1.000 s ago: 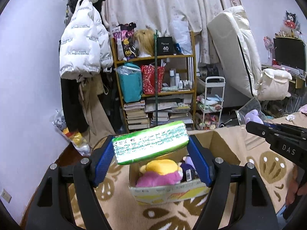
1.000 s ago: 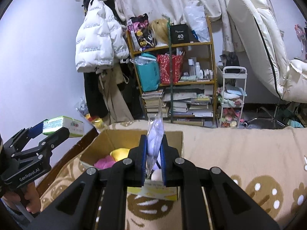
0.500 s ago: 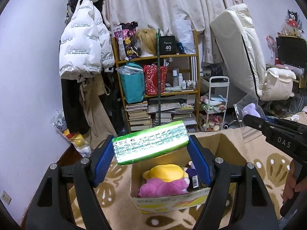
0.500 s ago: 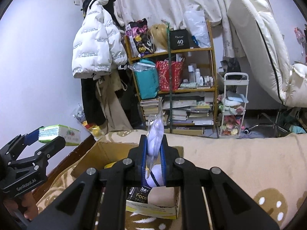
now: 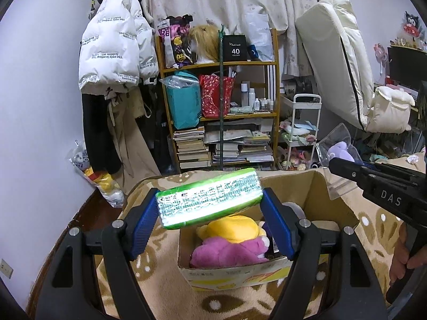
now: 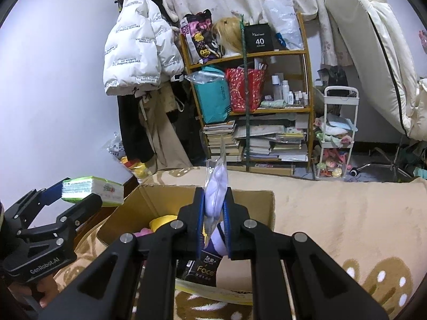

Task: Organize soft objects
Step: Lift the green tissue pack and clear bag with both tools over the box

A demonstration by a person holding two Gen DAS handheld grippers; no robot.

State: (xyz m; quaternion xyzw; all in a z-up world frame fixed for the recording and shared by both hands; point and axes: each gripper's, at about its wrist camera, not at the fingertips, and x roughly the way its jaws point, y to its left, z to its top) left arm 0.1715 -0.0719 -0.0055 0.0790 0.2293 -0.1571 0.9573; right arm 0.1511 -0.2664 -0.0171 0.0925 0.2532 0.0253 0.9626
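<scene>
My left gripper (image 5: 210,222) is shut on a green and white tissue pack (image 5: 209,201), held crosswise above the near edge of an open cardboard box (image 5: 240,277). The box holds a yellow plush (image 5: 234,228), a pink plush (image 5: 226,253) and other items. My right gripper (image 6: 214,226) is shut on a clear bag with a pale purple plush (image 6: 216,184) inside, above the box (image 6: 160,200). In the left wrist view that bagged plush (image 5: 337,150) sticks out past the right gripper (image 5: 373,184). The right wrist view shows the left gripper (image 6: 80,197) with the tissue pack (image 6: 93,189) at the left.
The box sits on a beige blanket (image 6: 333,213) with brown patterns. Behind stand a wooden shelf (image 5: 221,106) full of books and bags, a white puffer jacket (image 5: 114,50) hanging on the wall, a white trolley (image 5: 301,133) and a leaning mattress (image 5: 339,53). A hand (image 5: 400,256) holds the right gripper.
Both grippers have moved forward and down toward the box, which now looks larger and closer. Both grips are unchanged.
</scene>
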